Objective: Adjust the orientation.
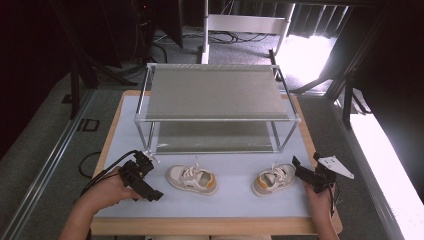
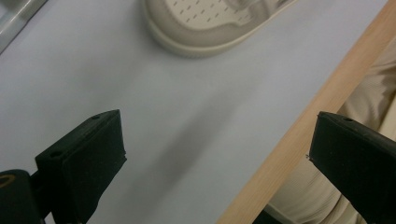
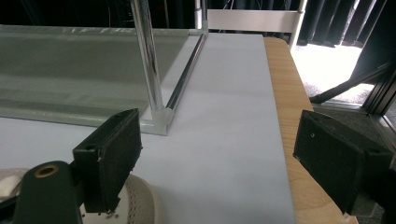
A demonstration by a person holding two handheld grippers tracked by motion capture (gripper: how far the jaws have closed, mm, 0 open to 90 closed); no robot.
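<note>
Now, in front of the two-tier metal rack point(image 1: 215, 95), two small sneakers point(image 1: 192, 179) lie apart, flanked by the left gripper point(image 1: 150, 182) and right gripper point(image 1: 305, 175), both with jaws spread wide and empty.

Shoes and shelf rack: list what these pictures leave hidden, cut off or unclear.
- Left shoe: the left gripper view's top edge cuts off everything but its toe.
- Right shoe: in the right gripper view a sliver shows, behind the jaw and cut by the bottom edge.
- Rack's lower shelf: in the high view the upper shelf covers its rear.
- Shoe logos: too small in the high view.
</note>
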